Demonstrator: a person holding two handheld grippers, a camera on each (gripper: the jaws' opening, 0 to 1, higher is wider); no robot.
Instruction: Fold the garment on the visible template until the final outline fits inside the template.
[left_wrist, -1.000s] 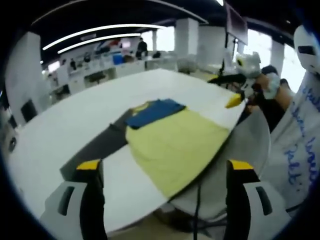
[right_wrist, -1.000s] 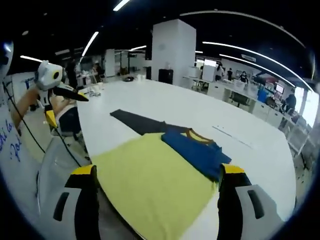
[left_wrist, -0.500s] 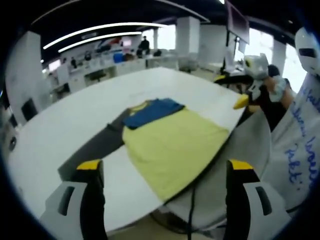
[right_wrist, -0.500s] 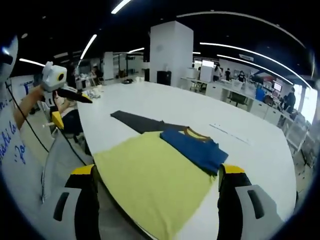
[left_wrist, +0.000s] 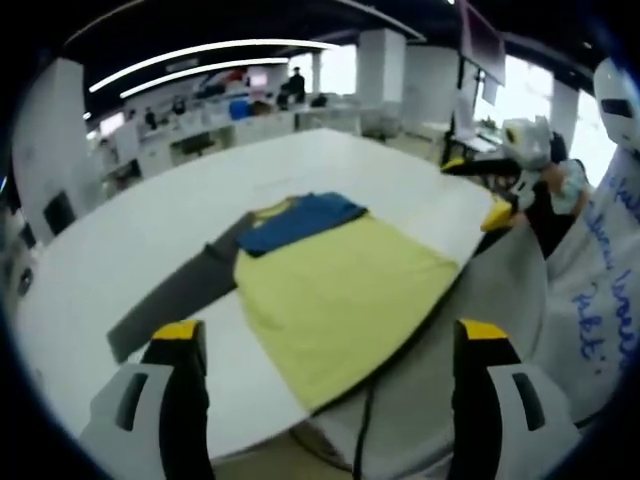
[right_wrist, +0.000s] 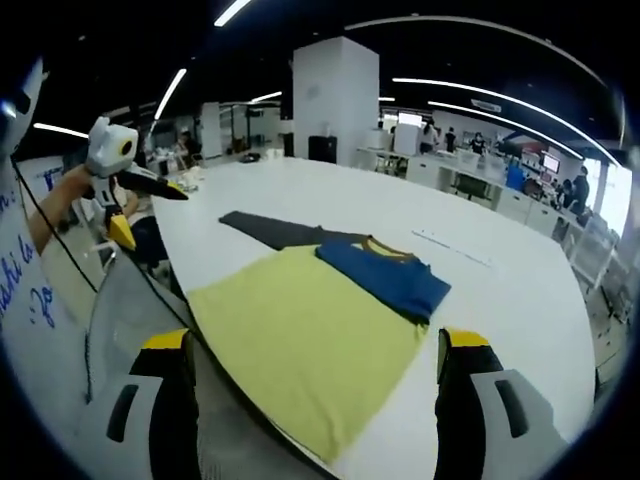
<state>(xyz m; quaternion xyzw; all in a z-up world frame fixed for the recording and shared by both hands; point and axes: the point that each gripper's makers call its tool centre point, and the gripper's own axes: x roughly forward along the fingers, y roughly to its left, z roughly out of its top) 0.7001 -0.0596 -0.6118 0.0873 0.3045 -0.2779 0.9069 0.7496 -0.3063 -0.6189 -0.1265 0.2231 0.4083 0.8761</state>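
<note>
A yellow garment (left_wrist: 340, 295) lies flat near the edge of a big white table (left_wrist: 130, 250), its blue upper part (left_wrist: 295, 220) folded over onto it. A dark grey template (left_wrist: 175, 300) sticks out from beneath it. In the right gripper view the yellow garment (right_wrist: 300, 330), blue part (right_wrist: 385, 278) and template (right_wrist: 275, 232) lie the same way. My left gripper (left_wrist: 330, 335) is open and empty, held off the table short of the garment. My right gripper (right_wrist: 315, 340) is open and empty too. Each shows in the other's view, in a hand: right gripper (left_wrist: 520, 150), left gripper (right_wrist: 115, 150).
A person's white clothing with blue writing (left_wrist: 600, 280) stands close at the table's edge. A dark cable (left_wrist: 362, 440) hangs below that edge. A grey rounded surface (right_wrist: 125, 300) sits beside the table. Desks and people (right_wrist: 480, 175) fill the background beyond it.
Both views have shifted a little with the hands. The garment and template lie as before. Both grippers stay open.
</note>
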